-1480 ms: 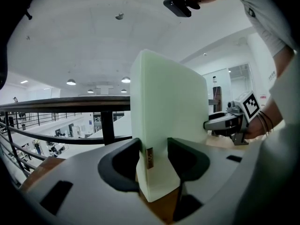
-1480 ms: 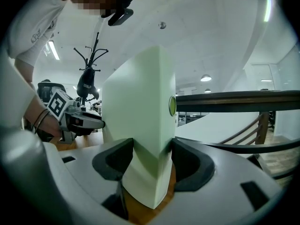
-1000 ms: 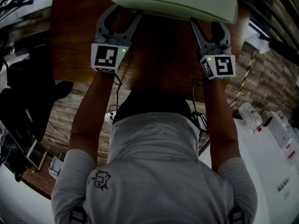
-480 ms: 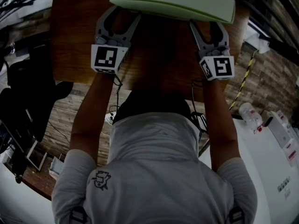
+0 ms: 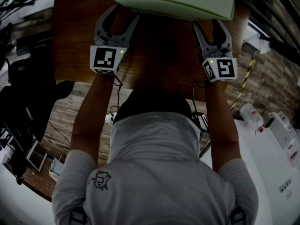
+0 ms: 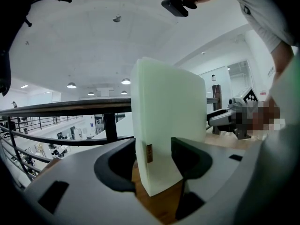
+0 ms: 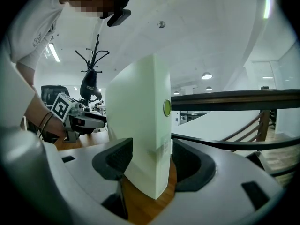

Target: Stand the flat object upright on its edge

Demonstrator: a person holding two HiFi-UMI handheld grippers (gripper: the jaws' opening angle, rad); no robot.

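Observation:
A pale green flat box (image 5: pixel 171 1) stands upright on its long edge at the far side of the wooden table (image 5: pixel 159 55). My left gripper (image 5: pixel 122 14) straddles its left end and my right gripper (image 5: pixel 210 27) its right end. The box's top hides the fingertips in the head view. In the left gripper view the box (image 6: pixel 168 125) rises between the jaws, with bare wood showing beside the left pad. In the right gripper view the box (image 7: pixel 140 125) also stands between the spread jaws, with a gap at the right pad. Both grippers look open.
The table's near edge runs just in front of the person's body. A dark railing (image 7: pixel 234 97) lies beyond the table's far side. A black chair (image 5: pixel 23 93) stands at the left. At the right is a white desk with a bottle (image 5: pixel 248 114).
The box stays upright in nearly the same place. Both grippers have shifted only slightly, the right one a little to the right.

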